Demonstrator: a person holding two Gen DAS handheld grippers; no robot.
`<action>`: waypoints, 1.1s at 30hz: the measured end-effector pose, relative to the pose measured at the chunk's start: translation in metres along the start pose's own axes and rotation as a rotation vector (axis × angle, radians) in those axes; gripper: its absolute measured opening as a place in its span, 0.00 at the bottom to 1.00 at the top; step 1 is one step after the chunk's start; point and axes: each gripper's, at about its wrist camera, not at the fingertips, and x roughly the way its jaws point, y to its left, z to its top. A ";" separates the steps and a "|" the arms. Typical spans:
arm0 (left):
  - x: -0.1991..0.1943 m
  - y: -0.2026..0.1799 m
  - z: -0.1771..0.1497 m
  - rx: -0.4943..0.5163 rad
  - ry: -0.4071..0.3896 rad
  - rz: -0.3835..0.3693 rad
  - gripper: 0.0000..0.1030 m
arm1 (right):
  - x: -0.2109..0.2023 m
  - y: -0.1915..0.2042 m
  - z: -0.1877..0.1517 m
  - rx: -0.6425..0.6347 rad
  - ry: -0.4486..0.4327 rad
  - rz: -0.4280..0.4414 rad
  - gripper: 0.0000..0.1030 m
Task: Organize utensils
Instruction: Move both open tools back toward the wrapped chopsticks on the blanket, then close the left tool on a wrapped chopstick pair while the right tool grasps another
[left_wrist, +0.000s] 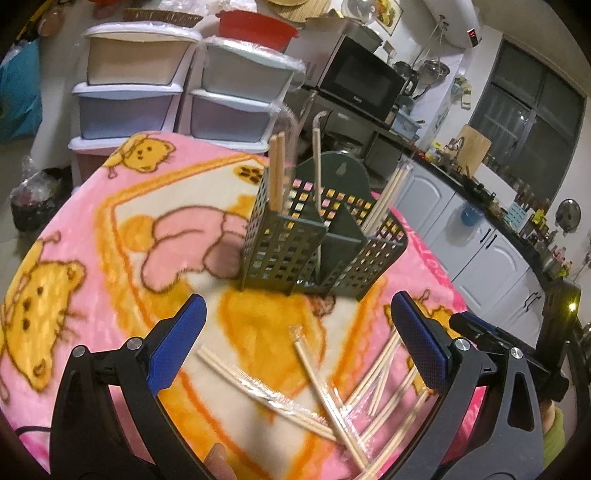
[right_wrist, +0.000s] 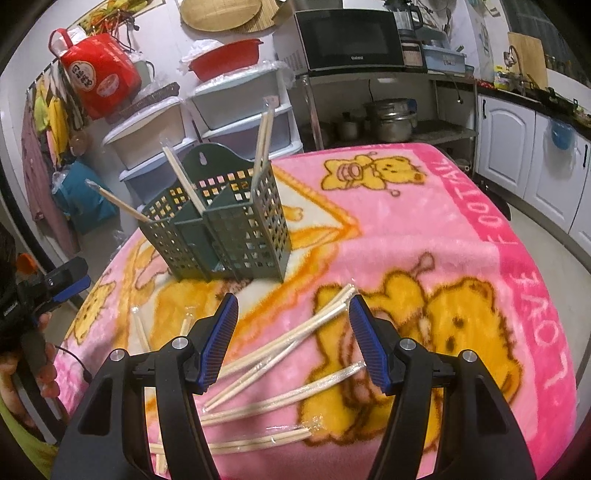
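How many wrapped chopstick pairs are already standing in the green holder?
3. One pair stands in the right compartment, one leans out of the middle, and one leans far left from the left compartment of the green holder. Shorter items inside may be hidden.

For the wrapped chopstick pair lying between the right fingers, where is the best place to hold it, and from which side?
Grip the wrapped chopstick pair near its middle, coming from above with the right gripper, probably turned so its open fingers close across the thin width. It lies flat and slanted on the blanket, crossing a neighbouring pair lower down.
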 end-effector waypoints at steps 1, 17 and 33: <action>0.002 0.002 -0.002 0.001 0.009 0.005 0.90 | 0.002 -0.001 -0.001 0.003 0.007 -0.002 0.59; 0.032 0.040 -0.036 -0.096 0.160 0.060 0.90 | 0.028 -0.007 -0.011 0.031 0.069 -0.014 0.58; 0.062 0.071 -0.039 -0.222 0.230 0.042 0.62 | 0.056 -0.019 -0.016 0.088 0.145 0.001 0.58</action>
